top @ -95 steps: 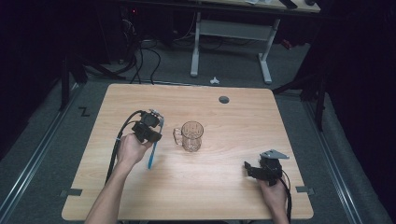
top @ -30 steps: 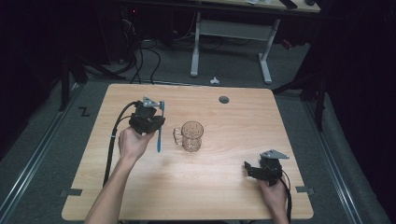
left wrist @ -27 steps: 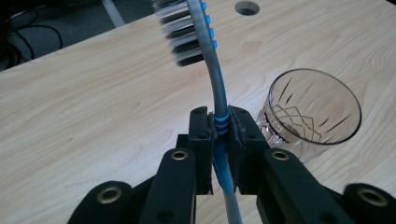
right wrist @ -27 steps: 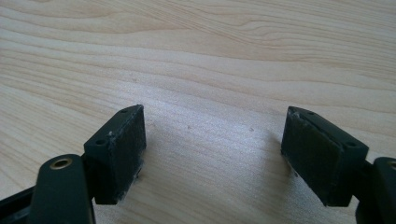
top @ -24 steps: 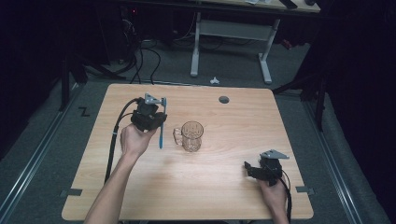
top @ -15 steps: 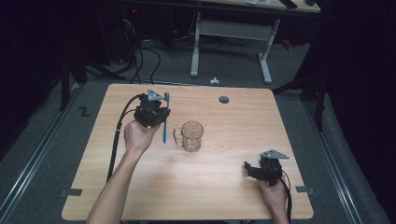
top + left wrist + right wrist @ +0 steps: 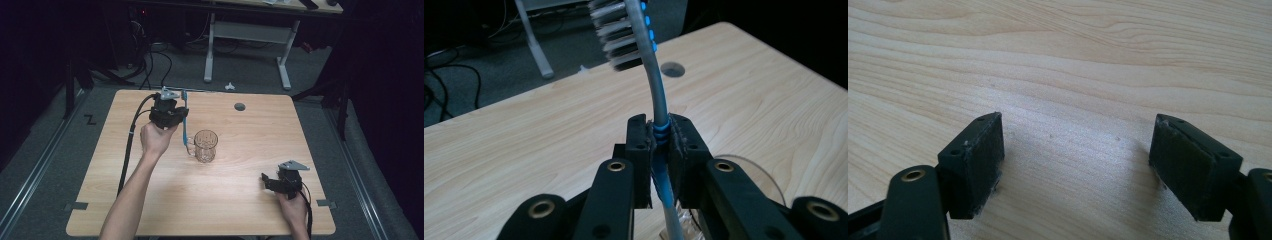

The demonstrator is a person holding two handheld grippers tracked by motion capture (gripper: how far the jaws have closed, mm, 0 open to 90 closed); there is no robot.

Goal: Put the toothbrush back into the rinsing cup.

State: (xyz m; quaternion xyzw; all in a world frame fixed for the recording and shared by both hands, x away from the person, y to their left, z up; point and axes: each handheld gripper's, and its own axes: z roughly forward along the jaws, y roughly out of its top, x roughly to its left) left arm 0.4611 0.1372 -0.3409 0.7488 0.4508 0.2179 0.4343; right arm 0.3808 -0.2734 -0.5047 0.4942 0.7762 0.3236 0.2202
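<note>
Apparently mid-carry: a toothbrush is held up beside a glass mug, likely bound for it.

From the high view, the left tongs [image 7: 172, 114] hold a slim blue-and-grey plastic toothbrush [image 7: 185, 120] upright above the pale wooden desk [image 7: 240, 210], its lower end just beside the clear ribbed glass mug [image 7: 205, 146]; the next move, I judge, calls for lining that end over the rim and lowering it. The right tongs [image 7: 276, 181] rest near the desk's front right corner, well apart. In the left gripper view, the jaws are clamped on the toothbrush's blue ribbed neck, bristled head up, the mug's rim low at right. In the right gripper view, the jaws stand wide apart, holding nothing, over bare wood.
</note>
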